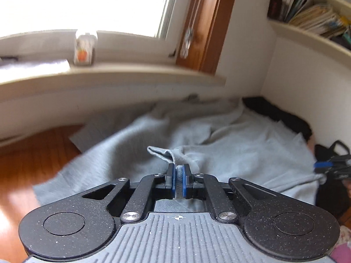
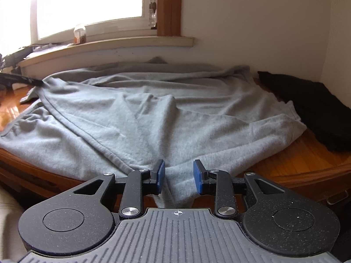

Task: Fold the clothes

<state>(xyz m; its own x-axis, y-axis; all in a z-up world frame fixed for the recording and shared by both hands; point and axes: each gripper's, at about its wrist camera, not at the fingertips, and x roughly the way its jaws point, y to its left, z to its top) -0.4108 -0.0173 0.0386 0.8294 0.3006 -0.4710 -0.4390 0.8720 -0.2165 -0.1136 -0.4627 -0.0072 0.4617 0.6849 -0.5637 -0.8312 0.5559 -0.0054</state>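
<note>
A glossy wooden table [image 2: 296, 164] stands under a bright window with a pale sill [image 2: 131, 46], where a small jar [image 2: 79, 34] sits; a bookshelf [image 1: 318, 22] hangs on the wall to the right of the left gripper. The grey fleece garment [image 2: 142, 114] lies rumpled across the table ahead of both tools, with a black folded cloth [image 2: 318, 114] beyond it to the right. The left gripper [image 1: 179, 179] tilts downward, its blue pads [image 1: 174, 180] clamped on a ribbed hem. The right gripper [image 2: 178, 178] also tilts down, its pads apart, with a soft fold of the garment lying between them at the table's near edge.
</note>
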